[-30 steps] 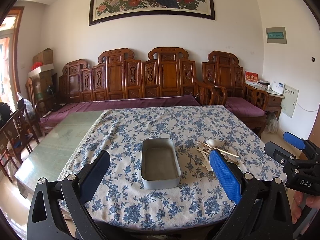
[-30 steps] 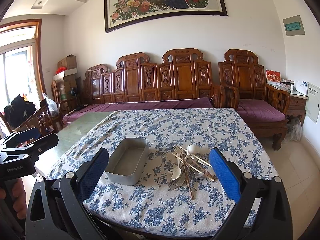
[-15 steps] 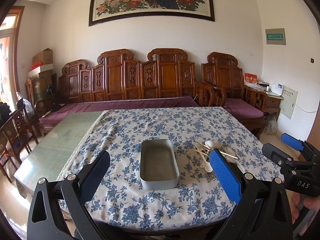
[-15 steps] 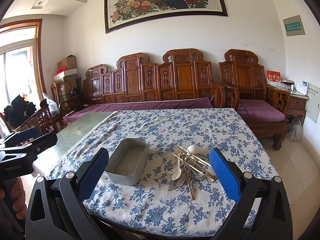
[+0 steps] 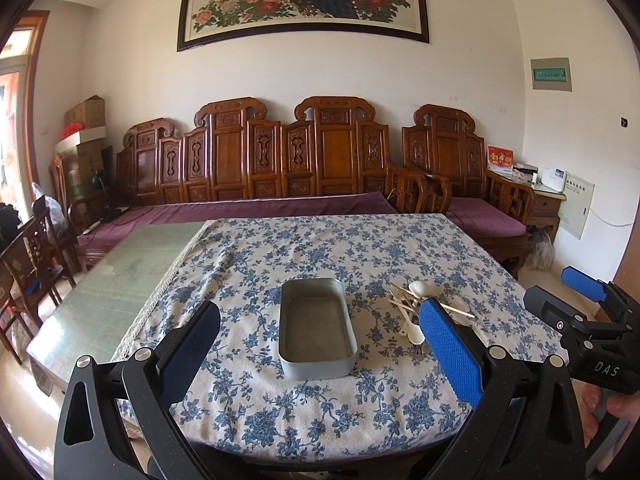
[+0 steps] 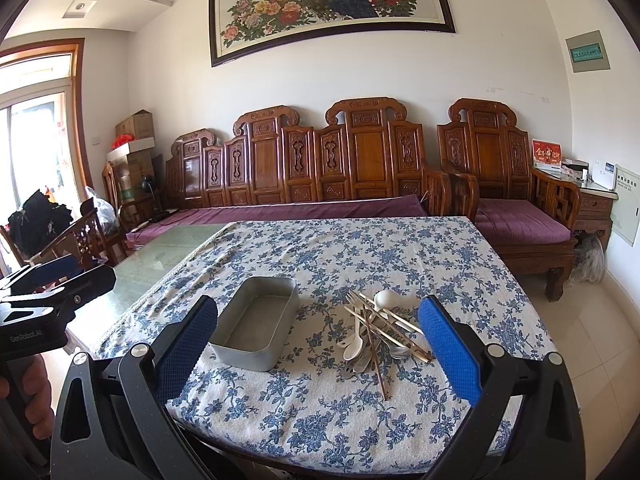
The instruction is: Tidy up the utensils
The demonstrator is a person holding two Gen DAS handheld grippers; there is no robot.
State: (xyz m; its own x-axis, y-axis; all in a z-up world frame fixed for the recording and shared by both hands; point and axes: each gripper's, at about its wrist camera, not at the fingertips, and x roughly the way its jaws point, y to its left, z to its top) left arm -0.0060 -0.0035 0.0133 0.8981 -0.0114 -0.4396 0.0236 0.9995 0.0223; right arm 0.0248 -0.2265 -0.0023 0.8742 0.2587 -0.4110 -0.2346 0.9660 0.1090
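Observation:
An empty grey metal tin (image 5: 317,328) (image 6: 256,322) lies on the blue-flowered tablecloth (image 5: 320,248) (image 6: 360,248). To its right is a heap of utensils (image 6: 376,328) (image 5: 410,310): white spoons, a fork and wooden chopsticks crossed over one another. My left gripper (image 5: 320,344) hangs open above the near table edge, in front of the tin. My right gripper (image 6: 318,344) is open too, short of the heap, with nothing between its fingers. Each gripper shows at the side of the other's view, held by a hand.
The cloth covers the right part of a glass-topped table (image 5: 120,276). A carved wooden bench (image 5: 280,160) with purple cushions stands behind it, an armchair (image 6: 512,200) at the right, dark chairs (image 5: 28,264) at the left. Tiled floor lies to the right.
In the left wrist view the tin and the table sit slightly higher and smaller than a second ago. The right wrist view is almost unchanged. Both grippers stay open.

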